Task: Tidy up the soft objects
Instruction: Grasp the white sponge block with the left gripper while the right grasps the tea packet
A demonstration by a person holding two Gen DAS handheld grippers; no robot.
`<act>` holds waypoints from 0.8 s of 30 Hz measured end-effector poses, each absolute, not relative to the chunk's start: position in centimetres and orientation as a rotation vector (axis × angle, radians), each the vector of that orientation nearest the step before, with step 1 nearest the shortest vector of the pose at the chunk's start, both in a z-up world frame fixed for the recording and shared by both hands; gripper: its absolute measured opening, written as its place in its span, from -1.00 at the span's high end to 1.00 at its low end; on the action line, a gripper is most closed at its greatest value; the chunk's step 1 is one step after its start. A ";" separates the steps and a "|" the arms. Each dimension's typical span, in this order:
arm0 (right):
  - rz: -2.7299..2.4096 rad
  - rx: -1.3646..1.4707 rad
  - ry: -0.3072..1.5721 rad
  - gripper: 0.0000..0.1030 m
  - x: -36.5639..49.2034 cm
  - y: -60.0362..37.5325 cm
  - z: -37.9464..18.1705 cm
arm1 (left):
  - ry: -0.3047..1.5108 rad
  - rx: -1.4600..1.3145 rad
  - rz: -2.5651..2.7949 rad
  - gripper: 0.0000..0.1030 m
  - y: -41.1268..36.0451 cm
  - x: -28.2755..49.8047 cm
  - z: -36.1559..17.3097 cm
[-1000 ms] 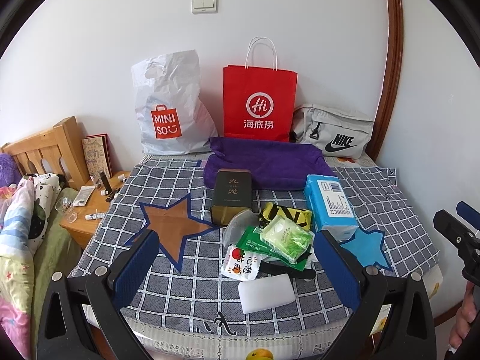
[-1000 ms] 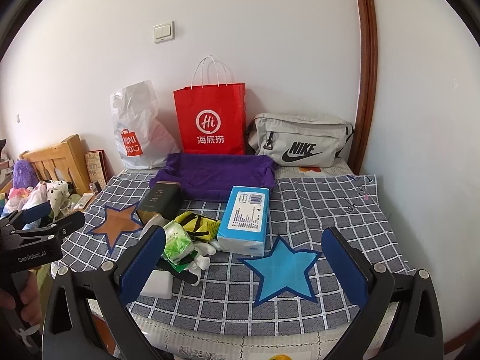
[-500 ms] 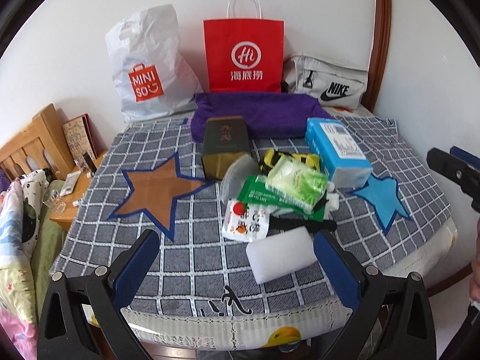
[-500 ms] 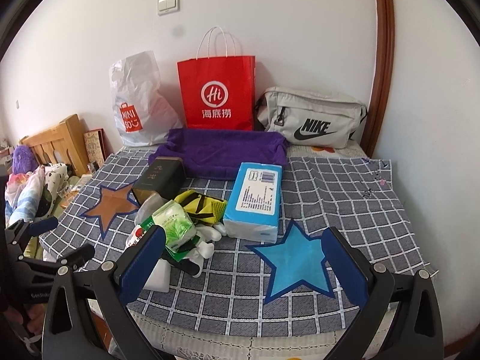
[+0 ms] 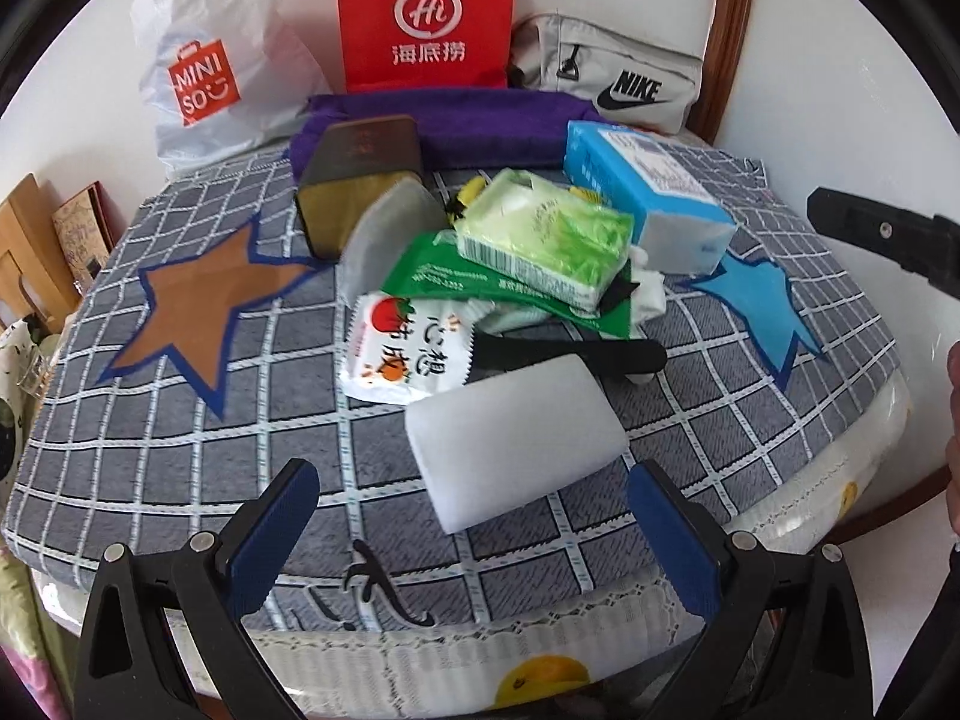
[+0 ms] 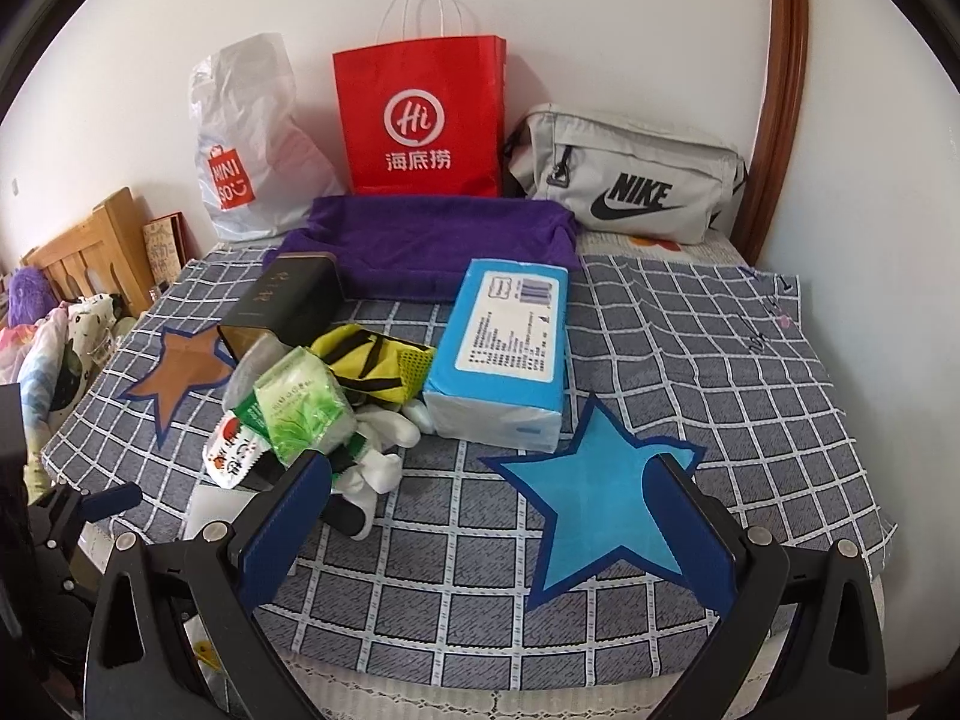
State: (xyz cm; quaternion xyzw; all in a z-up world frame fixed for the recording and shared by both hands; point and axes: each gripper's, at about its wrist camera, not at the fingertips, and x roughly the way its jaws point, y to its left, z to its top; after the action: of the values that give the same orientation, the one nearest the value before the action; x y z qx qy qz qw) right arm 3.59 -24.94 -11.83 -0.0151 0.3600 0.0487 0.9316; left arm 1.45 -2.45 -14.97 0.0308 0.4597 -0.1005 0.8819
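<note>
A heap of items lies mid-table on the checked cloth [image 5: 180,468]. A white sponge block [image 5: 516,438] is nearest, just beyond my left gripper [image 5: 480,534], which is open and holds nothing. Behind it lie a white snack packet [image 5: 408,354], a green tissue pack [image 5: 540,234], a blue tissue pack [image 5: 648,198], white gloves [image 6: 384,450] and a yellow-black mesh item [image 6: 378,366]. My right gripper [image 6: 492,534] is open over the blue star [image 6: 600,516], to the right of the heap. A brown star [image 5: 198,300] marks the left side.
A dark tin box [image 5: 360,174] stands behind the heap, before a purple towel [image 6: 444,240]. Against the wall are a white plastic bag [image 5: 204,60], a red paper bag [image 5: 426,18] and a grey waist bag [image 6: 630,174]. A wooden bedside table [image 6: 84,246] stands left.
My left gripper has come forward and down toward the heap, so the white sponge now sits close before its fingers. My right gripper has dropped closer over the blue star.
</note>
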 end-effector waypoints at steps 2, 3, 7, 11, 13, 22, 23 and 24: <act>0.094 -0.033 0.752 -0.98 4.0 -25.2 -12.4 | 0.965 0.067 -0.221 -1.00 -2.9 1.8 -15.9; 0.094 -0.033 0.758 -0.98 4.3 -25.2 -12.6 | 0.968 0.067 -0.227 -1.00 -3.2 2.0 -16.3; 0.113 -0.031 0.780 -0.98 5.1 -25.0 -13.4 | 0.977 0.065 -0.233 -1.00 -3.7 2.6 -17.5; 0.164 -0.051 0.791 -0.98 5.8 -23.7 -14.0 | 0.973 0.037 -0.253 -0.78 -3.5 3.1 -18.1; 0.188 -0.067 0.792 -0.98 6.1 -22.9 -14.2 | 0.963 0.006 -0.281 -0.67 -3.2 3.0 -17.9; 0.290 -0.112 0.789 -0.95 7.6 -18.8 -14.1 | 0.971 0.021 -0.245 -0.60 0.2 2.9 -16.8; 0.300 -0.122 0.789 -0.95 7.9 -18.3 -14.2 | 0.969 0.015 -0.232 -0.60 0.9 2.8 -16.7; 0.310 -0.135 0.788 -0.94 8.1 -17.7 -14.3 | 0.968 0.010 -0.215 -0.60 1.6 2.8 -16.6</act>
State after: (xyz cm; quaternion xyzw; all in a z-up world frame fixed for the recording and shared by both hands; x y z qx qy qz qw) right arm 8.15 -17.67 -14.33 -0.0653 0.3821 0.1502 0.9095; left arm 2.83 1.59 -16.63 0.0047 0.4644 -0.1033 0.8796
